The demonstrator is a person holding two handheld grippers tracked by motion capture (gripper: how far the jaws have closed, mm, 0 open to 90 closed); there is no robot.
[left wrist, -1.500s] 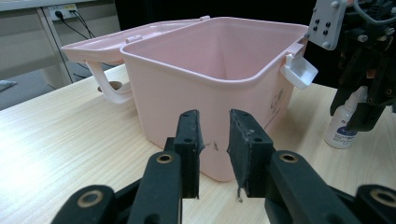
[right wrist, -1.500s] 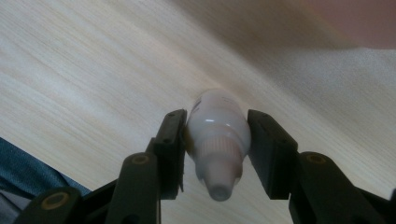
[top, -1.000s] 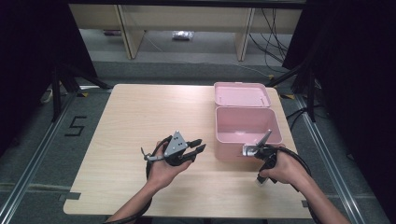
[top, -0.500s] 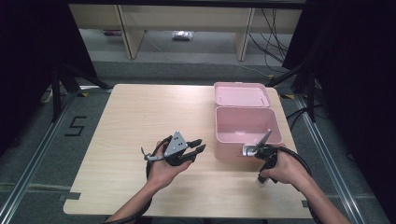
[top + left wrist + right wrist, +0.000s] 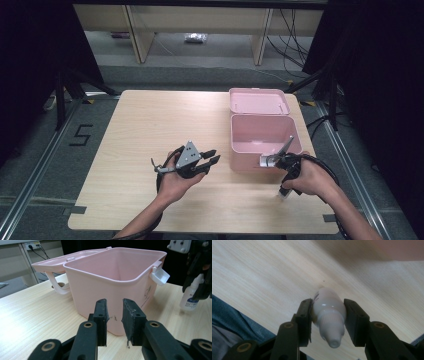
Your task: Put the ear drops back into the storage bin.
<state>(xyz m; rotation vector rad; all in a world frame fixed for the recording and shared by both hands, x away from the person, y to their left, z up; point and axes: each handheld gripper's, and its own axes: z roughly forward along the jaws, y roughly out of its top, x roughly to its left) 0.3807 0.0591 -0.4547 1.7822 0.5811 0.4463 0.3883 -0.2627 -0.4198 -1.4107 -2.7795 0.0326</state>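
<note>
We are gripping one white dropper bottle [image 5: 328,315] in our right tool [image 5: 327,319] above the bench [image 5: 150,120] beside one open pink box [image 5: 260,132], while our left tool [image 5: 113,321] is hovering half open, empty.

In the lower middle of the frame the right gripper [image 5: 328,320] clamped a small white dropper bottle [image 5: 328,312] between its two black jaws, ribbed cap and nozzle pointing toward the camera (label print barely legible). Behind it lay the pale wooden table [image 5: 262,272]; blue denim [image 5: 234,315] filled the lower left.
</note>
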